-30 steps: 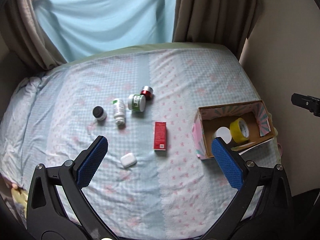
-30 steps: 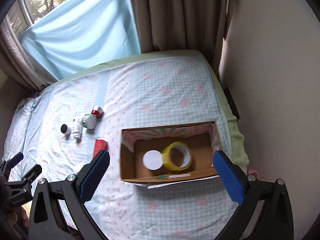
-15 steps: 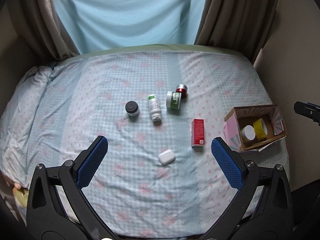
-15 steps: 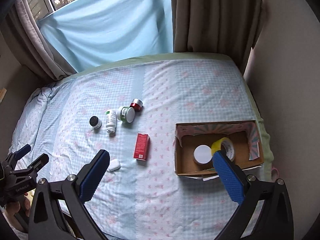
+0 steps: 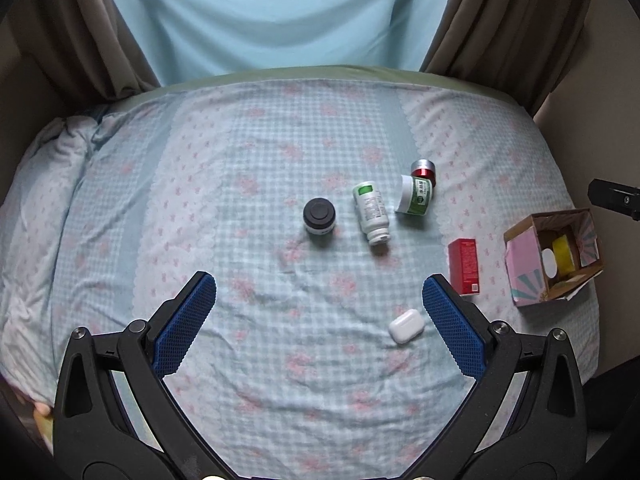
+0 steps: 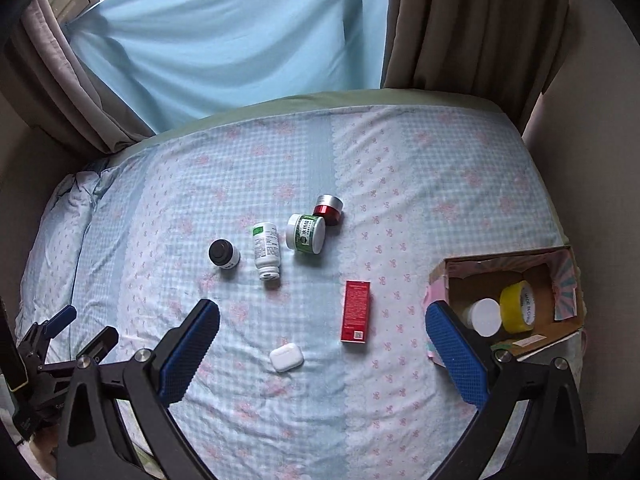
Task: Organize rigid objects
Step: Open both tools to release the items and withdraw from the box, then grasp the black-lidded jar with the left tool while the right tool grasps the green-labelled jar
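Six items on bed, two in box

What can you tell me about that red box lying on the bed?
The red box is a slim, rectangular carton, apparently cardboard, with small print and a white code patch at its near end. It lies flat on the checked bedspread, closed, touching nothing else, between the white earbud case and the open cardboard box.
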`<action>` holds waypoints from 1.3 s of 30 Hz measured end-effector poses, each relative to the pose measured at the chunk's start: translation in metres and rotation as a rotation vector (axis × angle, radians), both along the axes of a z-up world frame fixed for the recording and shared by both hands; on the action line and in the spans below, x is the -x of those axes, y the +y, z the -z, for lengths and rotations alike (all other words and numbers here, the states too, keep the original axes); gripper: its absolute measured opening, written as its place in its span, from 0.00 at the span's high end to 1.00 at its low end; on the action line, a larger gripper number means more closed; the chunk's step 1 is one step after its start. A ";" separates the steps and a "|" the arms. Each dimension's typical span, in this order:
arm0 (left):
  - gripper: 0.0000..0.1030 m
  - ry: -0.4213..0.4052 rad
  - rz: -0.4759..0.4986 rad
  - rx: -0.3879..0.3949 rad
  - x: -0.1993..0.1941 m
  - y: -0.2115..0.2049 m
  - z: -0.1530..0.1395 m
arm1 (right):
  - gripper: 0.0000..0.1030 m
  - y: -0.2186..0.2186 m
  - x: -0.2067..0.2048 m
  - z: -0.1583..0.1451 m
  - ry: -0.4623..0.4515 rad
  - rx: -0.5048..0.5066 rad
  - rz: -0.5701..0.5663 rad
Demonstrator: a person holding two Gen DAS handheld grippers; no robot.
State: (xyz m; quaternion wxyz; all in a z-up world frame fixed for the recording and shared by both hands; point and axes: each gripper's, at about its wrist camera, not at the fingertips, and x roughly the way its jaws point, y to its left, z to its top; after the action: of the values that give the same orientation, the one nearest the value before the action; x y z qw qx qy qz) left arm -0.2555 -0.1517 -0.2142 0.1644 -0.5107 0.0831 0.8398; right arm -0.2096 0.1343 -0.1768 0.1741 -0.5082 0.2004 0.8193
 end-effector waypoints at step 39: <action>0.32 0.096 0.106 -0.018 0.141 0.081 0.287 | 0.26 0.053 0.190 0.289 -0.212 0.133 0.288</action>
State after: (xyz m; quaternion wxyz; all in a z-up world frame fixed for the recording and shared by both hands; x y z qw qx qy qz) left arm -0.3960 -0.0707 -0.5017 0.2092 -0.4632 0.1104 0.8541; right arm -0.3993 0.1868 -0.4655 0.2757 -0.5682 0.3052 0.7127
